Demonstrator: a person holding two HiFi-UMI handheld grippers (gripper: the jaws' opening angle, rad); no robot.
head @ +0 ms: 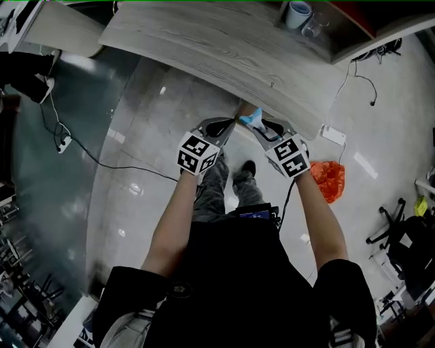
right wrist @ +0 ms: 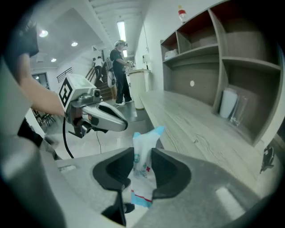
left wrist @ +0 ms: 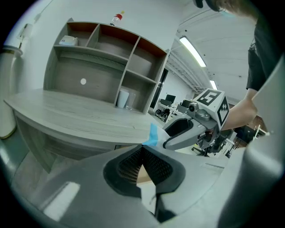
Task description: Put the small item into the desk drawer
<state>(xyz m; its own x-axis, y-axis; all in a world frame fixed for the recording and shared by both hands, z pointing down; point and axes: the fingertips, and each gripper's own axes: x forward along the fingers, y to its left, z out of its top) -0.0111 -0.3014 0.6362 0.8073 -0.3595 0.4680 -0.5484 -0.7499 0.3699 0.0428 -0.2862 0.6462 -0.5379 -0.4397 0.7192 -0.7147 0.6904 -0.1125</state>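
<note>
My right gripper [head: 262,129] [right wrist: 142,152] is shut on a small blue-and-white packet [head: 251,119] [right wrist: 149,136], which stands upright between the pads, and it also shows in the left gripper view [left wrist: 178,133] with the packet [left wrist: 153,133] at its tip. My left gripper [head: 231,124] [left wrist: 142,149] is shut, its pads meeting at the tips, with a tan surface seen behind them. Both tips sit close together at the front edge of the grey wooden desk [head: 204,41] [left wrist: 67,116] [right wrist: 191,120]. A brownish piece [head: 240,109] shows just under that edge. No drawer is clearly visible.
A shelf unit [left wrist: 111,67] stands on the desk's back, holding a cup [head: 298,13] [right wrist: 228,103]. On the floor lie an orange bag [head: 328,180], a power strip [head: 333,134] and cables [head: 102,160]. People [right wrist: 119,71] stand far off beside a white bin [right wrist: 141,87].
</note>
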